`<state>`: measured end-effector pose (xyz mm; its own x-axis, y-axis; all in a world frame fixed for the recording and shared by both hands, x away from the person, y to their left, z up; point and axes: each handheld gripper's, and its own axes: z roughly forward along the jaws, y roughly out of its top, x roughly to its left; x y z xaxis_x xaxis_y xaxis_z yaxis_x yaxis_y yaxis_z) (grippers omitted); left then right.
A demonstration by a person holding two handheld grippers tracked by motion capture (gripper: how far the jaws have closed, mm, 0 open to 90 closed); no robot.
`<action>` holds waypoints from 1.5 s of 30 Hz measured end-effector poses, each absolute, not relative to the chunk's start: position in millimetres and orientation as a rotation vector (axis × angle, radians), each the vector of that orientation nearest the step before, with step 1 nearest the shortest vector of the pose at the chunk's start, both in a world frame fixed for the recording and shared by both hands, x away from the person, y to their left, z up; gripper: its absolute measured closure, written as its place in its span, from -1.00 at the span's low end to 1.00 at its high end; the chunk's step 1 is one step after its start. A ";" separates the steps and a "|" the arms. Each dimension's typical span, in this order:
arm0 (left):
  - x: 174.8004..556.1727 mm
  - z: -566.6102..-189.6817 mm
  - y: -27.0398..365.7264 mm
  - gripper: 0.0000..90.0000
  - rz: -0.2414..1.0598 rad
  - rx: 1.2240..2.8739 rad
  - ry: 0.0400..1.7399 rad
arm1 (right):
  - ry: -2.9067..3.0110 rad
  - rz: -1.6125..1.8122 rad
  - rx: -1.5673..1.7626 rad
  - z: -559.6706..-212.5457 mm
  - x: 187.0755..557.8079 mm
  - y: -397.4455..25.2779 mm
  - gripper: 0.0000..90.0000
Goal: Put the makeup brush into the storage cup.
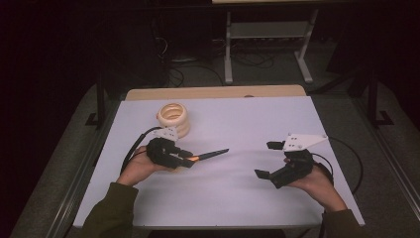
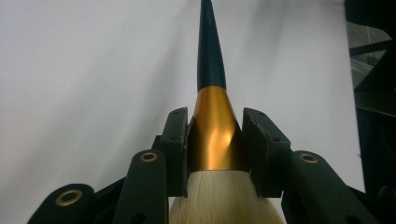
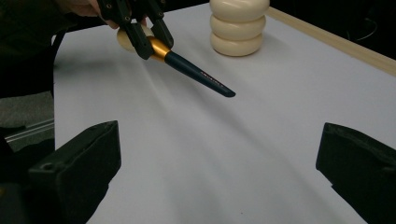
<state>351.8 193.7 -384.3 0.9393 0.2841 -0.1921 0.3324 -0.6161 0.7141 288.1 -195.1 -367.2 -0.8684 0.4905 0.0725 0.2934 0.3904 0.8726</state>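
In the high view the left gripper sits at about 9 o'clock on the white table, held in the person's left hand, and its jaws are clamped on a makeup brush. The left gripper view shows the grip closely: the two black pads press on either side of the brush's gold ferrule, the pale bristles bunch below them toward the camera, and the dark tapered handle runs straight away toward 12 o'clock in that view. In the high view the handle points toward 3 o'clock, tilted slightly up, its tip over the middle of the table and well apart from the other gripper. In the right gripper view the brush slants down from the left gripper at 11 o'clock, its tip hanging just above the surface. The right gripper rests at about 4 o'clock in the person's right hand, its jaws spread wide with nothing between them; its own view shows them far apart at the lower corners. A cream stack of rings stands upright at 11 o'clock, just behind the left gripper.
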 end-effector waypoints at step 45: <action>323.5 -376.1 157.2 0.40 -0.184 2.356 0.164 | 2.902 1.174 0.283 -367.0 315.6 -102.7 -0.52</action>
